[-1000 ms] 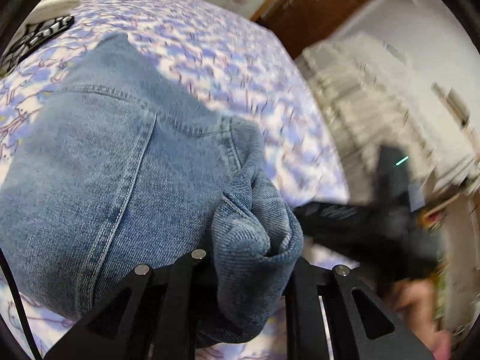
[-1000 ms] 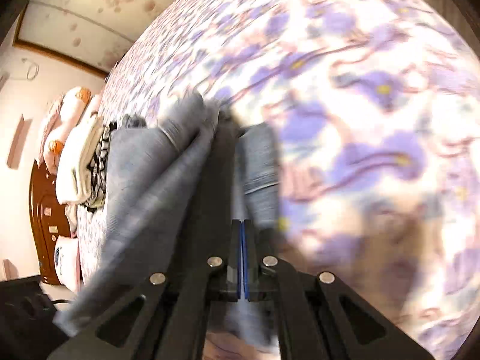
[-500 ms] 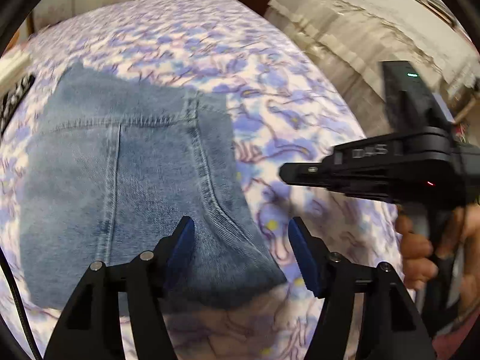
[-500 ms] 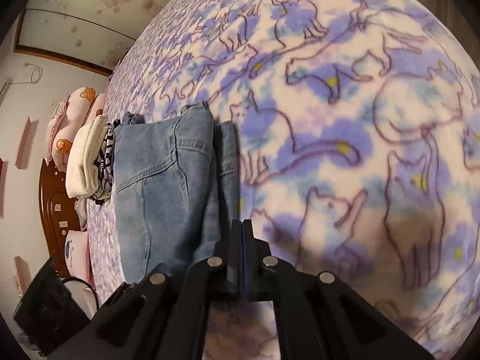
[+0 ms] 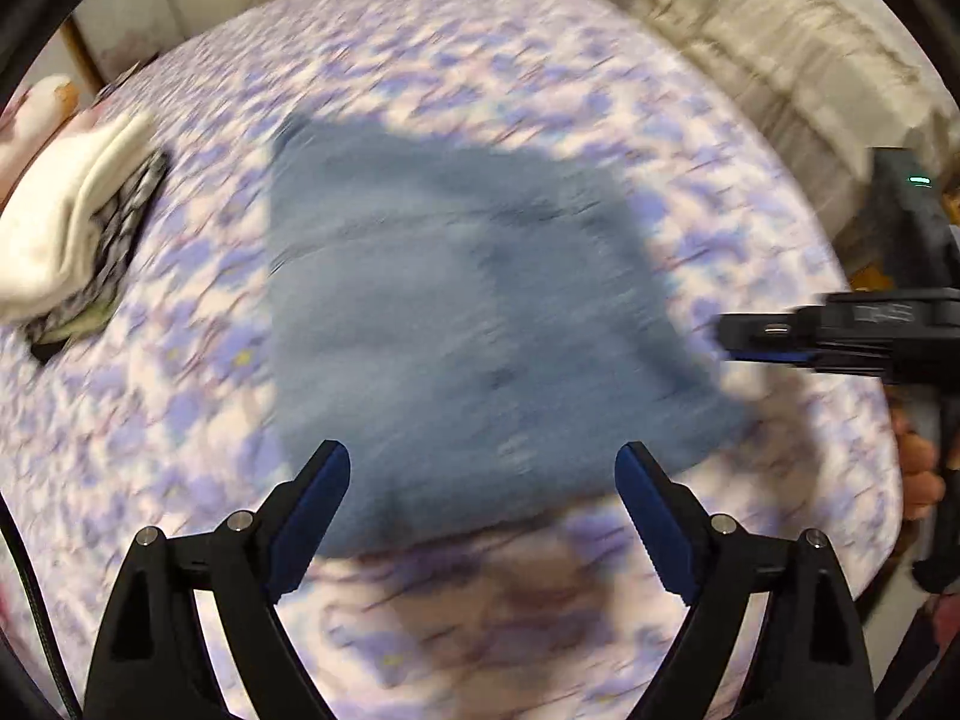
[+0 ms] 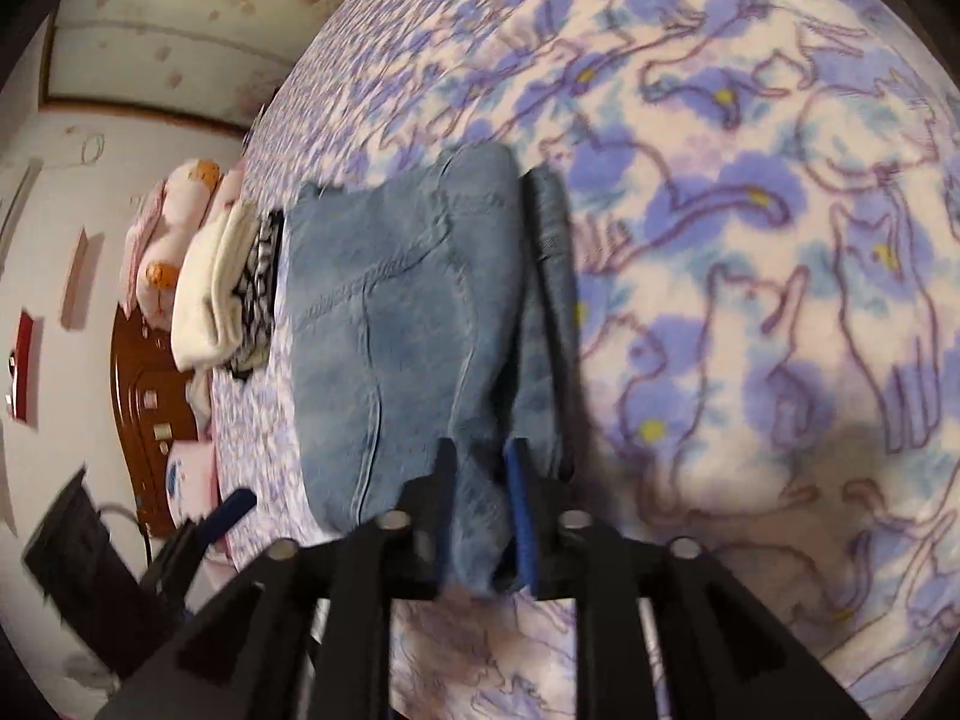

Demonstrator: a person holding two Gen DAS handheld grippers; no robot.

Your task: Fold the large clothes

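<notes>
Since half a second ago, the left gripper [image 5: 483, 480] has spread its jaws wider and pulled back from the jeans [image 5: 456, 312], and the right gripper [image 6: 480, 468], then pressed shut, now has its jaws parted a little with denim between them. In the left view, going left to right, a folded white stack [image 5: 66, 204] lies at the left edge, the jeans sit as a folded square in the middle of the bed [image 5: 480, 60], and the right gripper's body shows at the right edge. The left gripper is released and holds nothing. In the right view the jeans fill the centre-left, their near edge between the loosening fingers; whether they still pinch it I cannot tell. The step looks like letting go after a fold. To do it well, open fully, then draw straight back and low, so no finger drags the top layer askew.
</notes>
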